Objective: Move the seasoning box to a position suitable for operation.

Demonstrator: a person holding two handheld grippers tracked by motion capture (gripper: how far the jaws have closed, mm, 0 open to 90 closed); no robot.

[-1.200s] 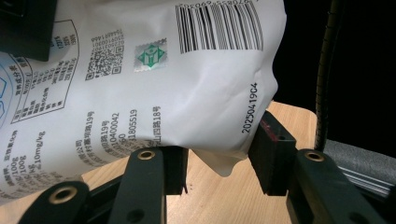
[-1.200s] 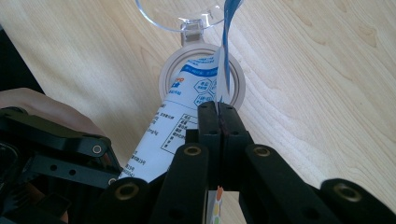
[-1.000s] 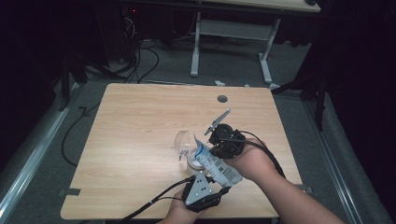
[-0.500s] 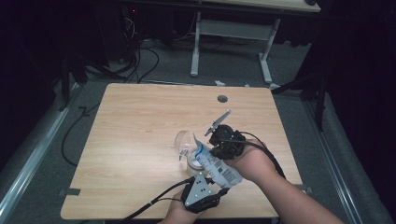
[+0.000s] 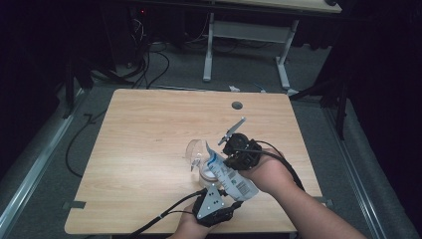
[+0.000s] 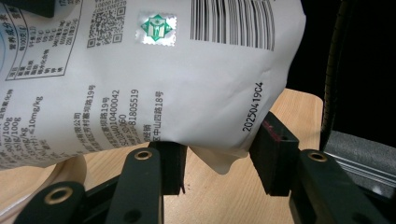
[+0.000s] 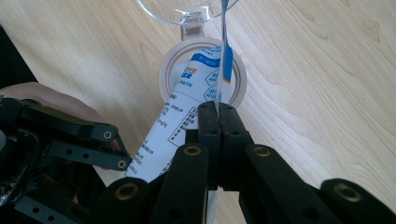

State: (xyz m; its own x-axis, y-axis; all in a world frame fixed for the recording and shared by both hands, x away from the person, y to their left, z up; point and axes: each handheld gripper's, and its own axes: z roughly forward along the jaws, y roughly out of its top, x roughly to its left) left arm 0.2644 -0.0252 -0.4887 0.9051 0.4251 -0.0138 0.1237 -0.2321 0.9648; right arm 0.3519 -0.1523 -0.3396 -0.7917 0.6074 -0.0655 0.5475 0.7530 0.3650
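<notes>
The right claw (image 7: 218, 122) is clamping the upper edge of a white printed pouch (image 5: 226, 172), its jaws pressed tight on the thin seam, and is holding the pouch tilted with its mouth pointing down into a round white container (image 7: 169, 65) sitting on the counter (image 5: 149, 129). The container's clear hinged lid (image 5: 195, 148) is standing open on its far side. The left claw (image 6: 217, 161) is sitting at the near end of the pouch, its jaws released and standing either side of the pouch's bottom corner without pressing it; they have just been opening a little further.

The step in hand looks like emptying the pouch into the container, which is sitting near the middle of the counter, just left of the right hand. The next move probably calls for raising the pouch's bottom end while keeping its mouth over the container's opening, so nothing is spilling onto the wood.
</notes>
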